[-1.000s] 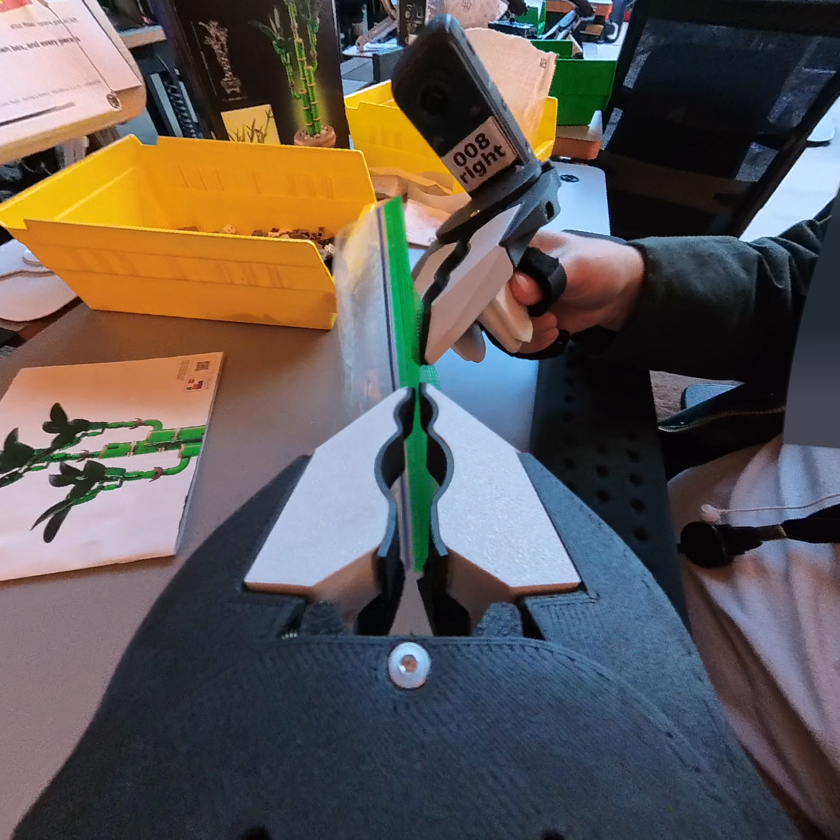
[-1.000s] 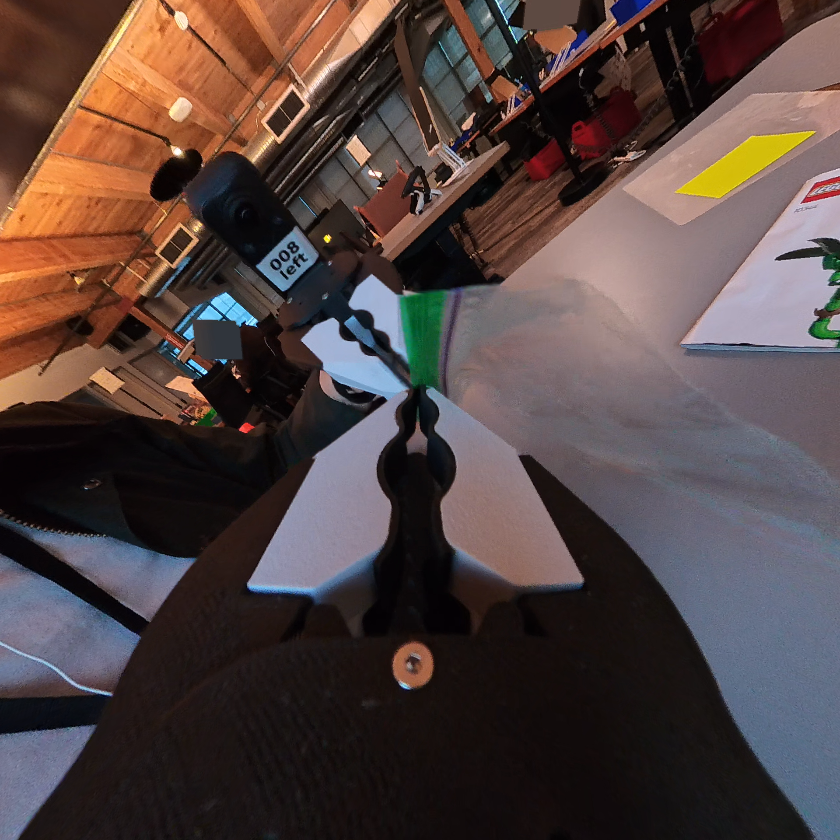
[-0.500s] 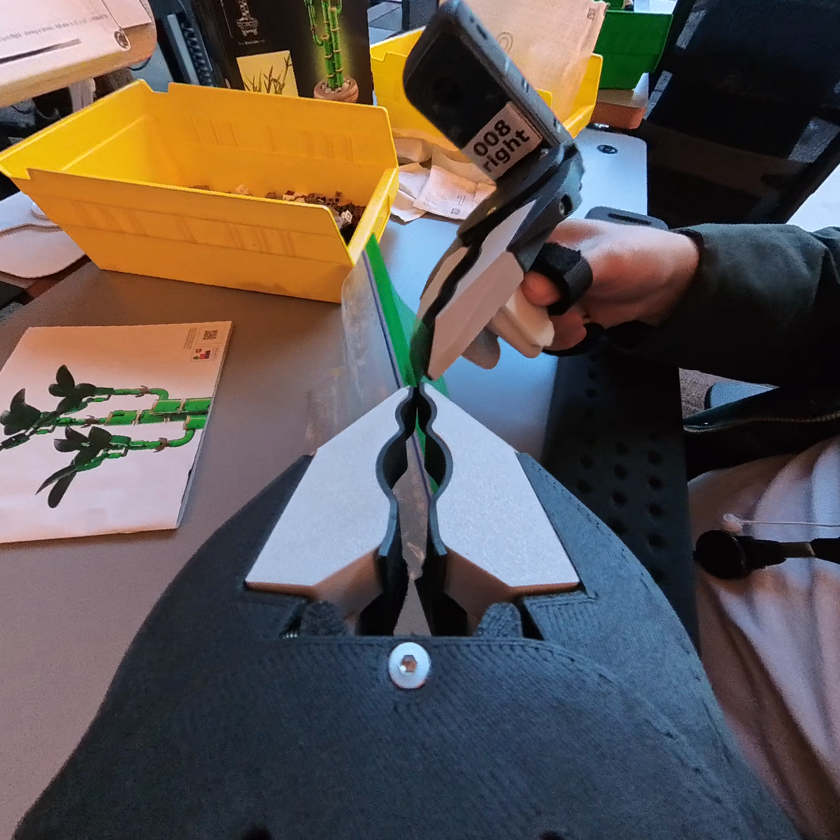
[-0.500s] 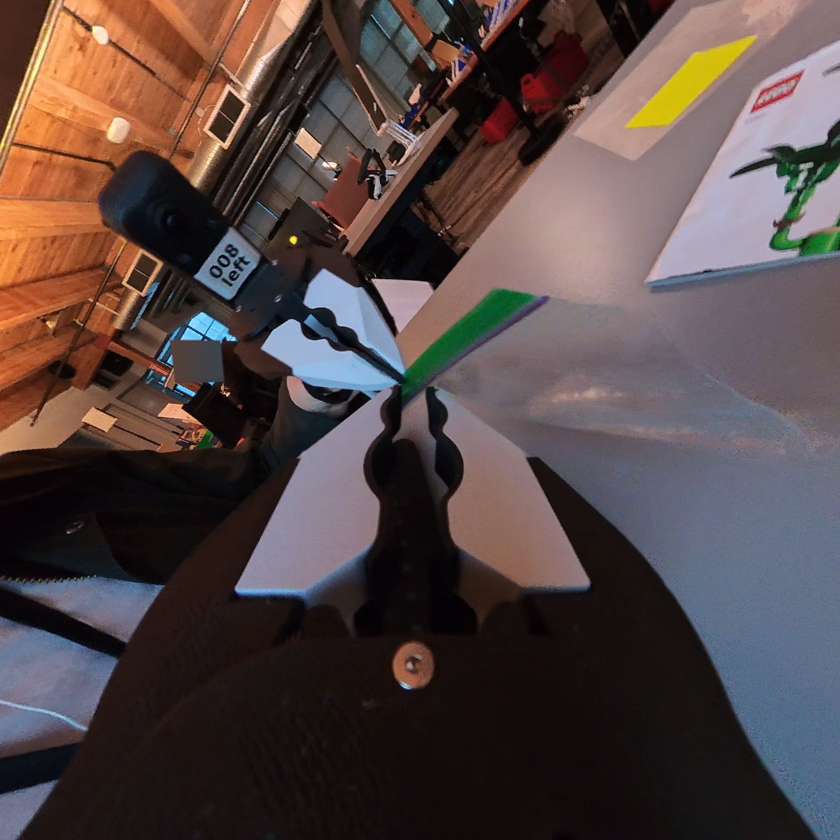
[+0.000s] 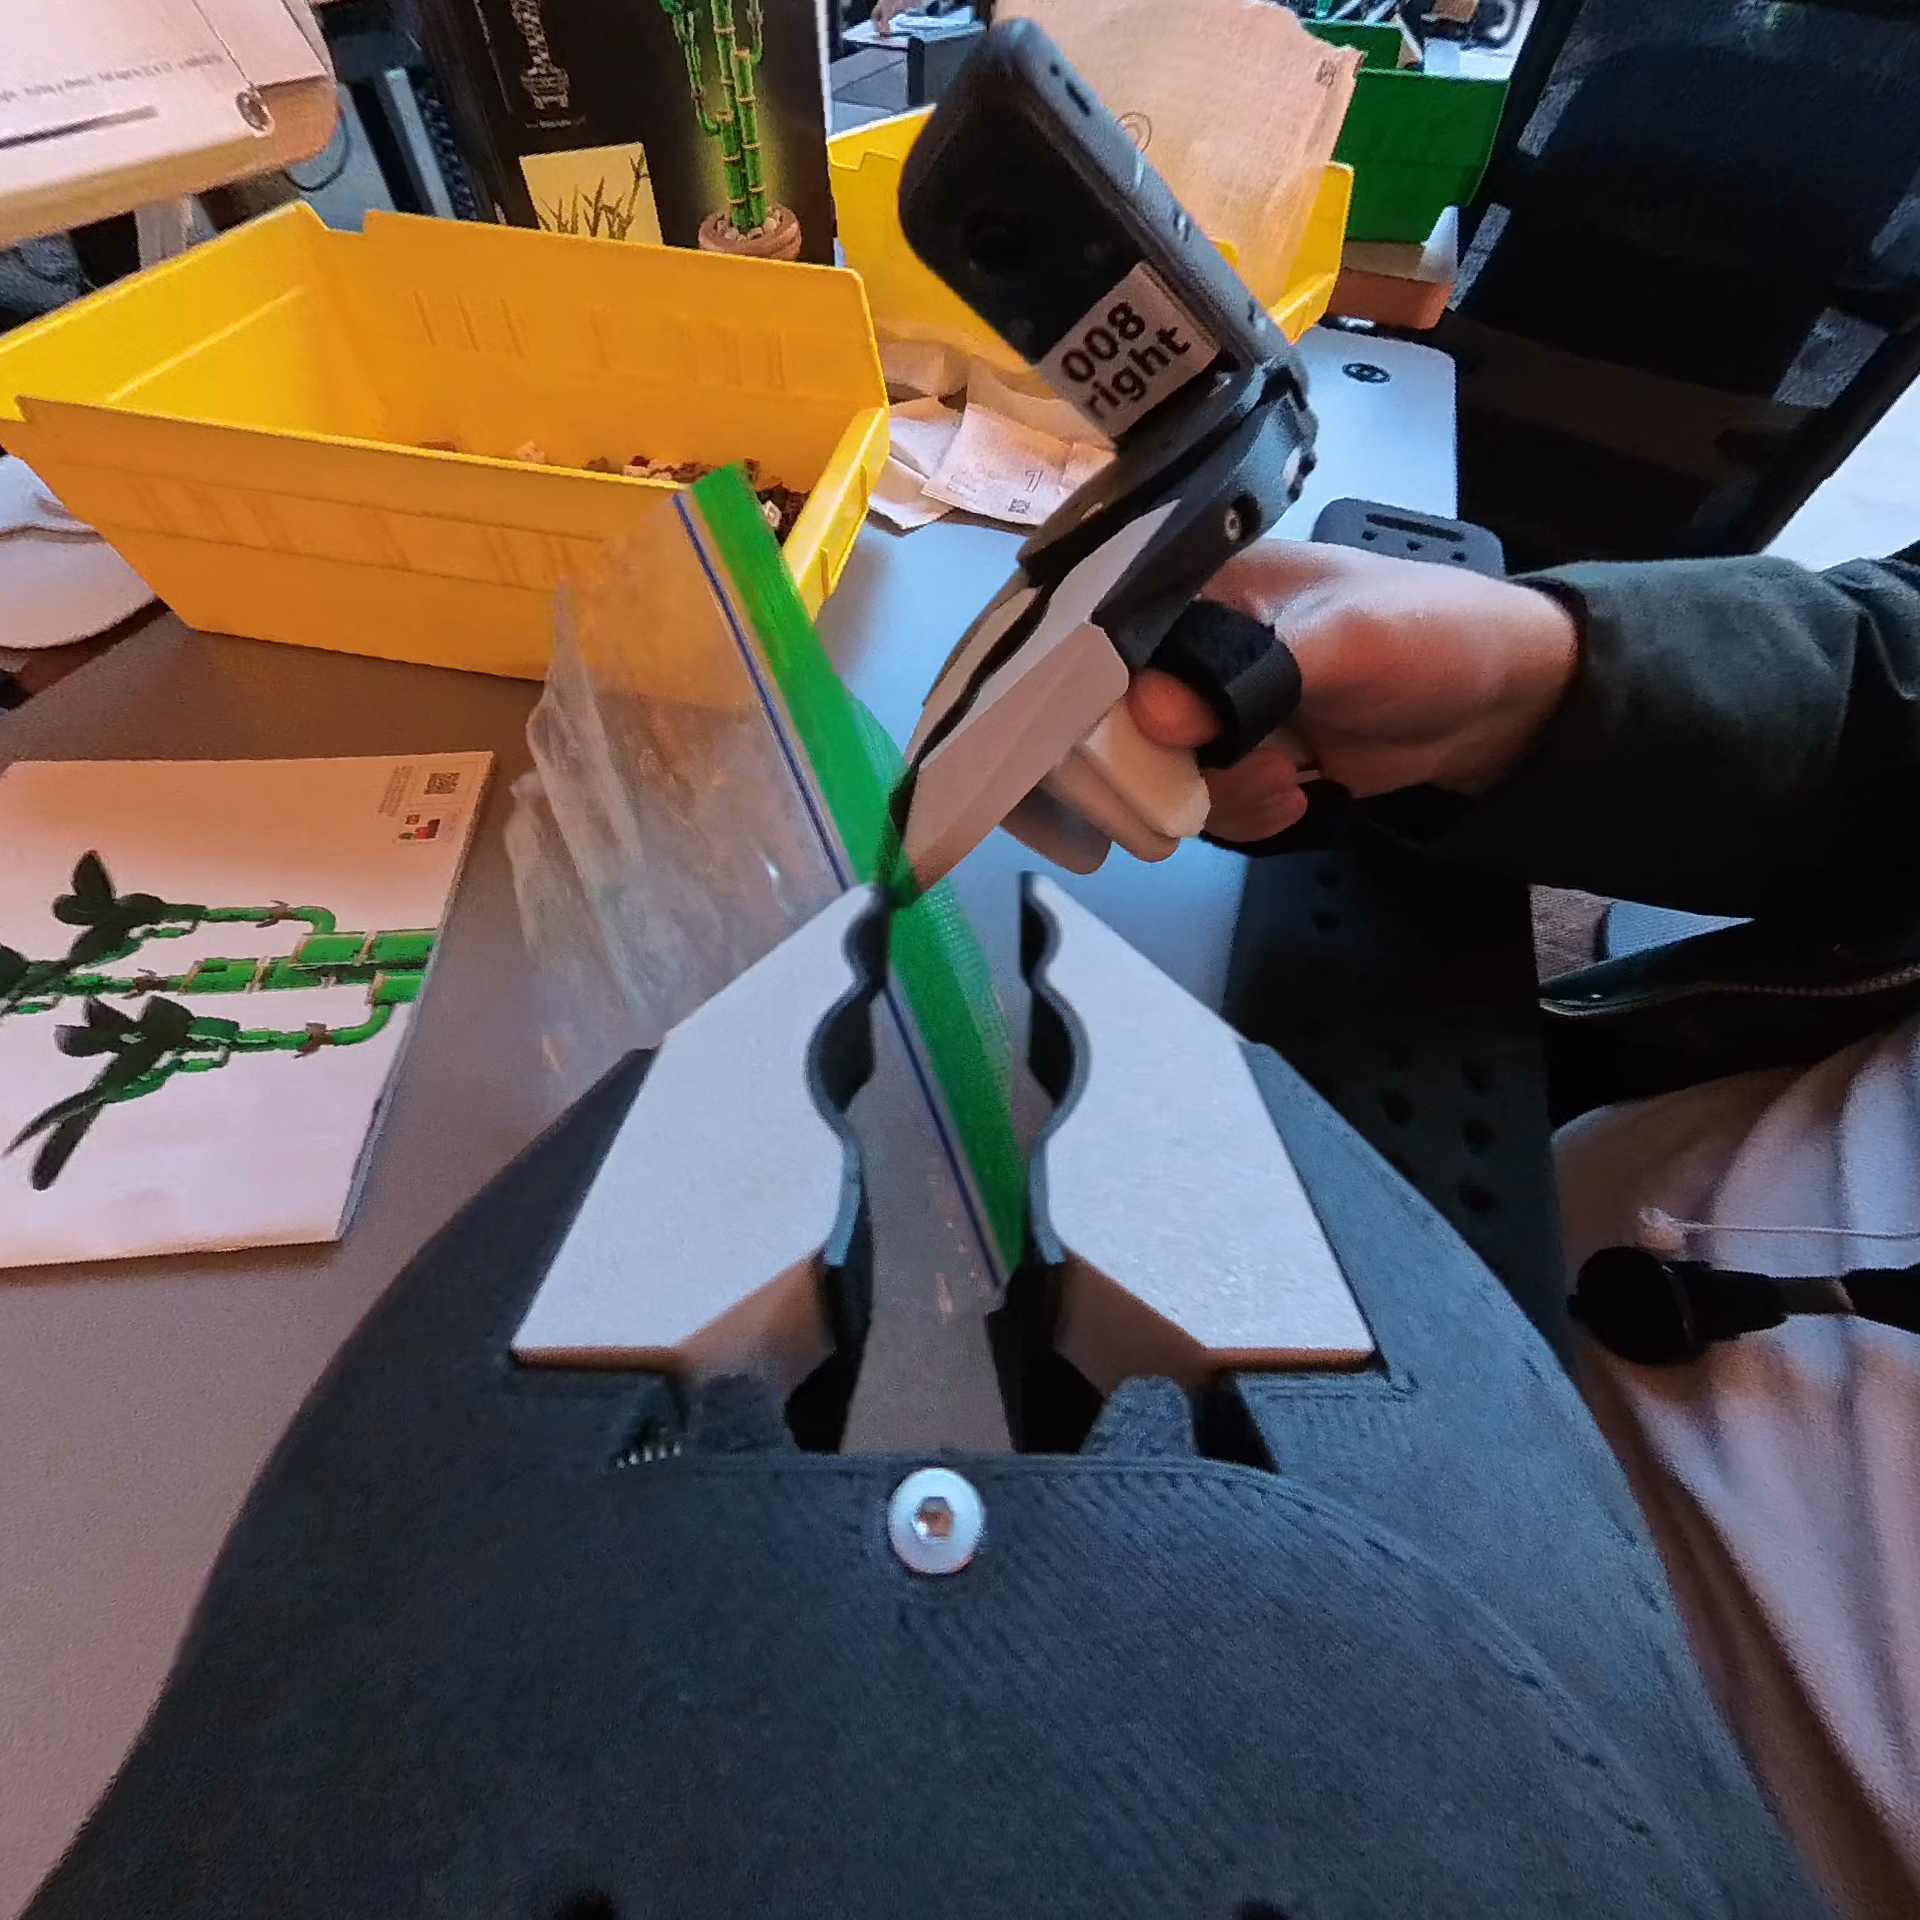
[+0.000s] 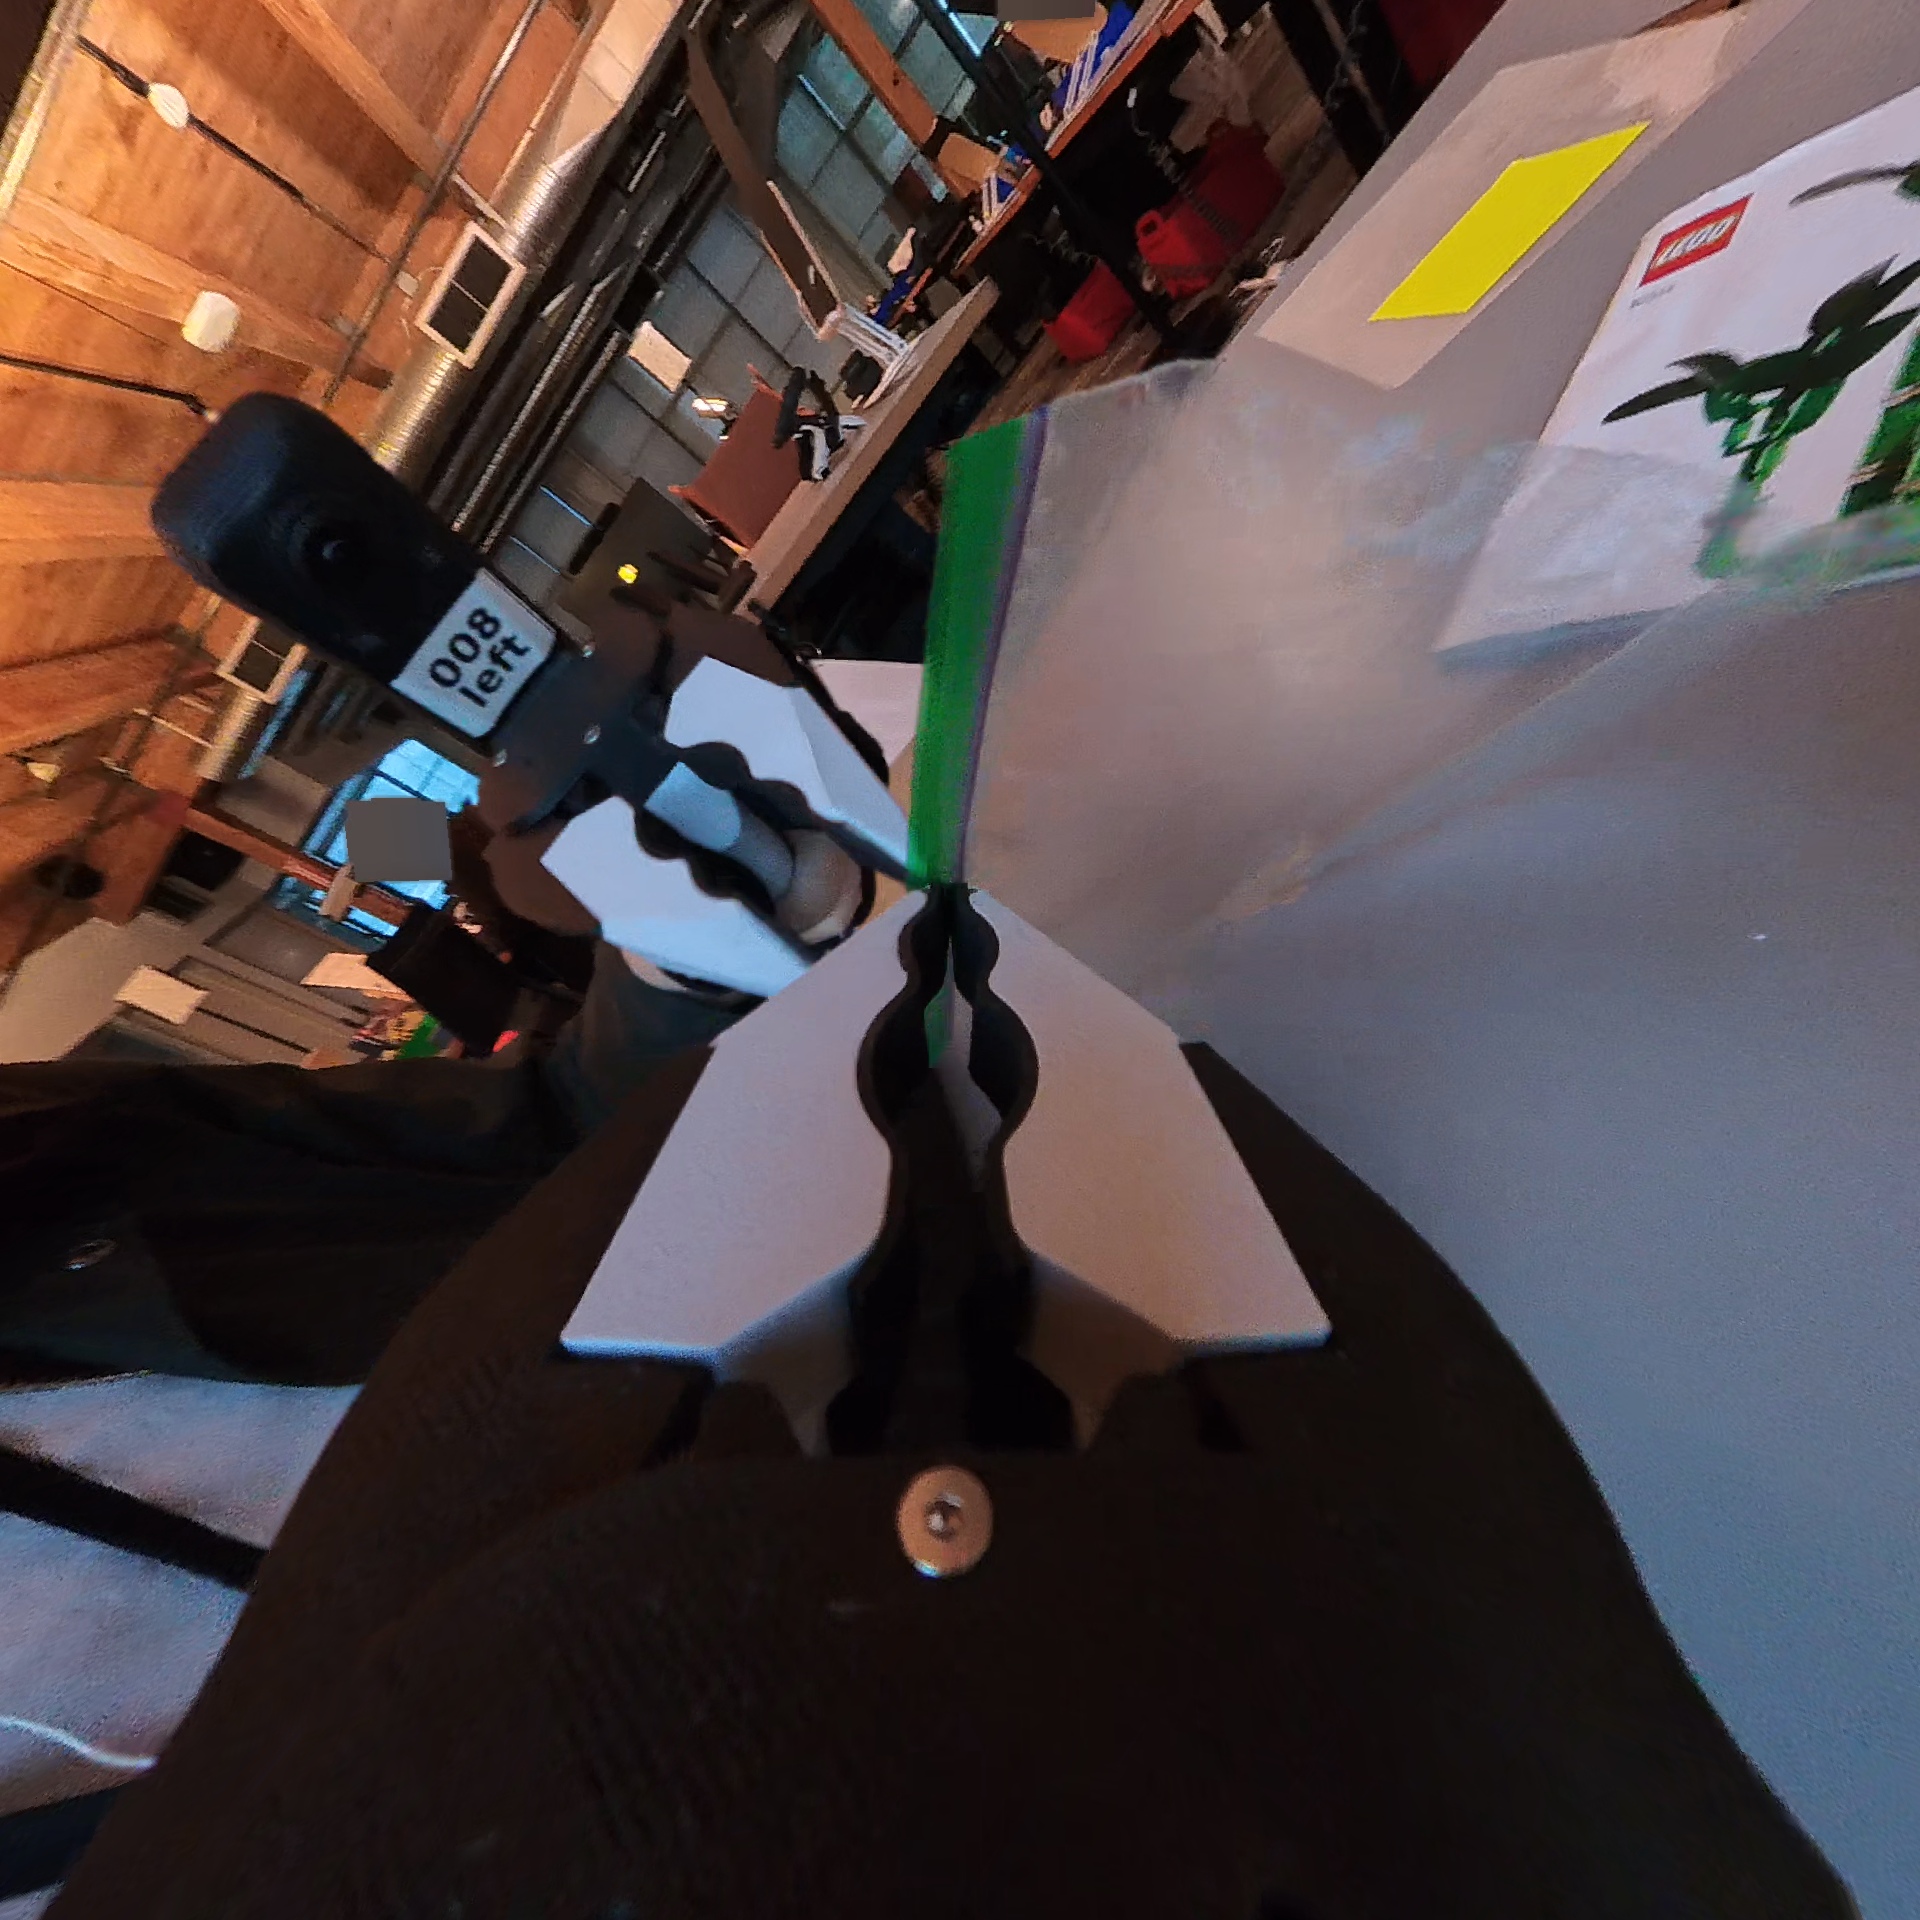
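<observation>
Clear zip bag [image 5: 665,748] is held up off the grey table [image 5: 260,1455], standing on edge. Its green closure strip [image 5: 790,675] runs from 11 o'clock down toward 6 in the left wrist view.

Right gripper [image 6: 940,896]: jaws closed, tips pinching the green strip partway along. In the left view it enters from 2 o'clock, nose tilted down, camera end up. The person's hand [image 5: 1382,707] wraps the grip, one finger through a black strap.

Left gripper [image 5: 948,899]: fingers parted by a narrow gap and not clamping. The strip's lower end lies in the gap and seems to touch the fingers.

Around:
- Booklet with a green plant picture [image 5: 208,1039], flat on the table at 9 o'clock.
- Yellow bin [image 5: 312,540] at 10–11 o'clock, small dark pieces inside.
</observation>
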